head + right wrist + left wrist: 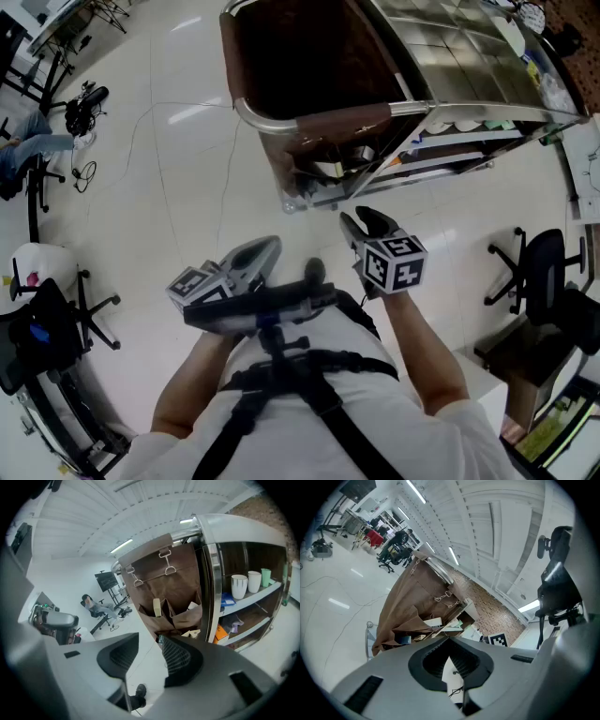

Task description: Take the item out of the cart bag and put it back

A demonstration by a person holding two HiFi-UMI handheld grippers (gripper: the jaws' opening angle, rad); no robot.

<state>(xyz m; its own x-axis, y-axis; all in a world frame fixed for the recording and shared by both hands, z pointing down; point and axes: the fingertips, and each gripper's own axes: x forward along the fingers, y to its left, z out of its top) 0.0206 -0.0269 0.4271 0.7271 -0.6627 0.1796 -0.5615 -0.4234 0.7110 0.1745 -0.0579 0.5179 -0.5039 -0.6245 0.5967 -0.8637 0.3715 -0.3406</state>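
The brown cart bag (319,56) hangs on the end of a steel cart (450,56), ahead of both grippers. In the right gripper view the cart bag (164,583) has pockets that hold a cream box (158,607) and a white item (192,605). My right gripper (367,223) is held short of the cart, open, with nothing between its jaws (150,644). My left gripper (268,247) hovers lower and to the left, its tips together on nothing. From its own view the left gripper (449,641) faces the crumpled bag (410,606) across open floor.
The cart's shelves (253,599) carry cups (239,587) and boxes. Office chairs stand to the right (539,277) and left (52,314). Cables and a bag (84,105) lie on the white floor. A person (93,604) sits far off.
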